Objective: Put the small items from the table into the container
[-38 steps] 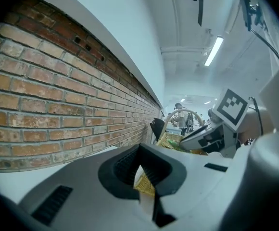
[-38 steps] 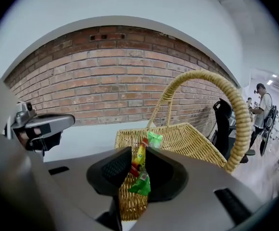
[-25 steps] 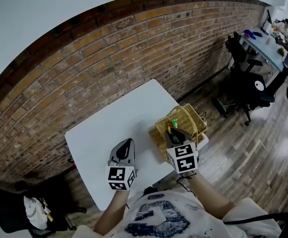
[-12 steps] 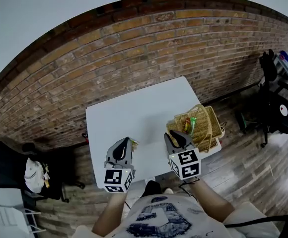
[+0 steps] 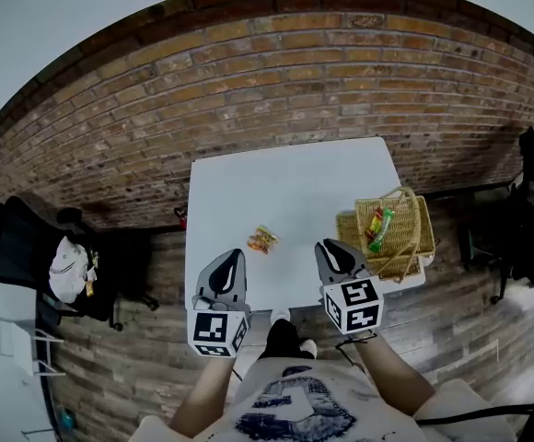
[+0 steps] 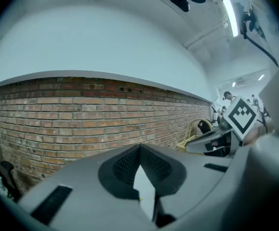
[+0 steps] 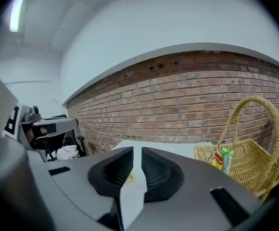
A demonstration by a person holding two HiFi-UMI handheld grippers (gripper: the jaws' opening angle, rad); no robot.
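1. Both tools have drawn back from the wicker basket (image 5: 405, 256). The right tool (image 5: 328, 248), earlier over it, now hangs just left of it, its jaws closing to a slit with nothing between them.
2. Farther left of the basket, the left tool (image 5: 234, 260) is pinched together and empty.
3. One crinkly orange-yellow snack packet (image 5: 262, 239) lies on the smooth white desk (image 5: 285, 182), well left of the basket. Other packets (image 5: 377, 226) already sit inside it.
4. A good pick probably means spreading the jaws first, then pinching the packet's middle gently, since glossy film likely slips. Drop it clear of the arched handle.
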